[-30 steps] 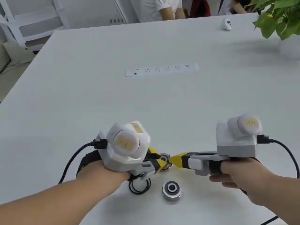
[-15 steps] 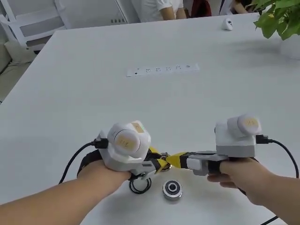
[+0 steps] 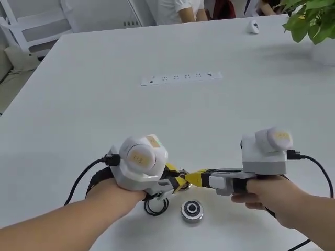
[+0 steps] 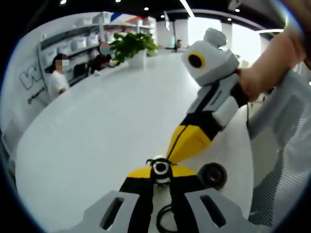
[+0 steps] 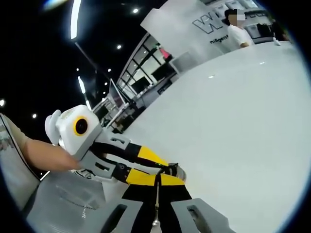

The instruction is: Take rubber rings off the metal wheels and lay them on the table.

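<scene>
Left tool pinches small silver metal wheel just above white desk. Right tool jaws pressed together, tips at that wheel. Loose black rubber ring and second metal wheel lie on desk nearby.

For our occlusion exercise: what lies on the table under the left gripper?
Black rubber rings lie under the left gripper, loops overlapping. Their far part is covered by the gripper and hand, so the count is unclear. A metal wheel sits beside them.
</scene>
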Motion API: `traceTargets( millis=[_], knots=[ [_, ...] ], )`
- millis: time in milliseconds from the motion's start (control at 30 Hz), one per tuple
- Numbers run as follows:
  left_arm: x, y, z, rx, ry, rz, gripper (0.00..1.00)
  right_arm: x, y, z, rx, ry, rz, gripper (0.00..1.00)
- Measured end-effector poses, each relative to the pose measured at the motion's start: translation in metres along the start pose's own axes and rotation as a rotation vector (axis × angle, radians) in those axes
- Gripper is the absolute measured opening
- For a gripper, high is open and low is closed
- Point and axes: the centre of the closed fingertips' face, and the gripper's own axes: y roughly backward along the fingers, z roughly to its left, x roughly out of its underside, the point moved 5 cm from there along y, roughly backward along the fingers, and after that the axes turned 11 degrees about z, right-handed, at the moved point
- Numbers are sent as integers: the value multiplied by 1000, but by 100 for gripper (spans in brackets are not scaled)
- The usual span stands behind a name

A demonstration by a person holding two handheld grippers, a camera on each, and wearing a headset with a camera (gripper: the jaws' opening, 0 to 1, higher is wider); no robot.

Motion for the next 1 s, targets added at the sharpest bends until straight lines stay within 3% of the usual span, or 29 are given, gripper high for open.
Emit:
traceTargets(
  millis=[167, 433, 933, 1000],
  knots=[
    [0, 0, 0, 2, 2, -1, 12, 0, 2, -2, -9, -13, -13, 0],
    [0, 0, 0, 4, 3, 0, 12, 0, -1, -8, 66, 17, 0, 0],
    [0, 0, 0, 9, -7, -4, 13, -1, -2, -10, 76, 22, -1, 0],
    [0, 0, 0, 19, 14, -6, 14, -1, -2, -10, 77, 21, -1, 0]
  ],
)
